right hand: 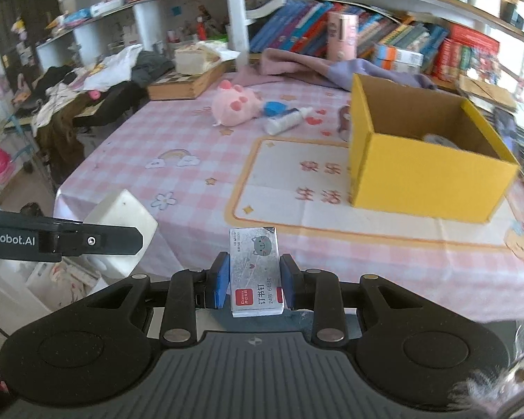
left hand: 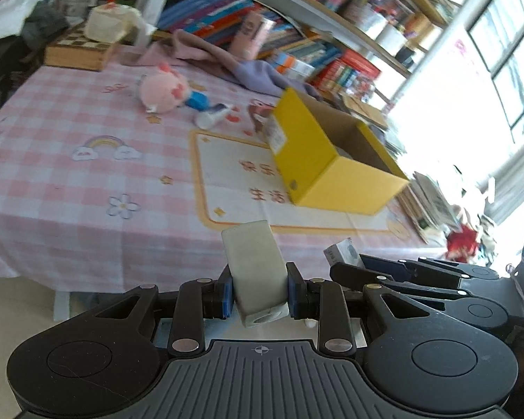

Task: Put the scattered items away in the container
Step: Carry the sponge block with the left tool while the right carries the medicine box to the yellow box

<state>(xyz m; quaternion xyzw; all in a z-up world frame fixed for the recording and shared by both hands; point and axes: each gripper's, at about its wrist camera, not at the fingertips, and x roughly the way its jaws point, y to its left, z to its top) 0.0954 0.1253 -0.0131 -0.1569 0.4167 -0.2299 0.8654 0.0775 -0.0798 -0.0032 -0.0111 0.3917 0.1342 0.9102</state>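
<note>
Short of the table edge, left gripper (left hand: pixel 260 288) is pinching a white block (left hand: pixel 256 272), right gripper (right hand: pixel 251 286) clamping a staple box (right hand: pixel 255 272); both probably heading to the yellow box (right hand: pixel 426 171) ahead, needing carry-over and release.

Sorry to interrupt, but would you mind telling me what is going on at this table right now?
A person is tidying loose items into the yellow box. The left tool is shut on a white block, and the right tool is shut on a small staples box. Both are near the table's front edge, short of the box. A pink plush toy and a white bottle lie on the checked tablecloth.
</note>
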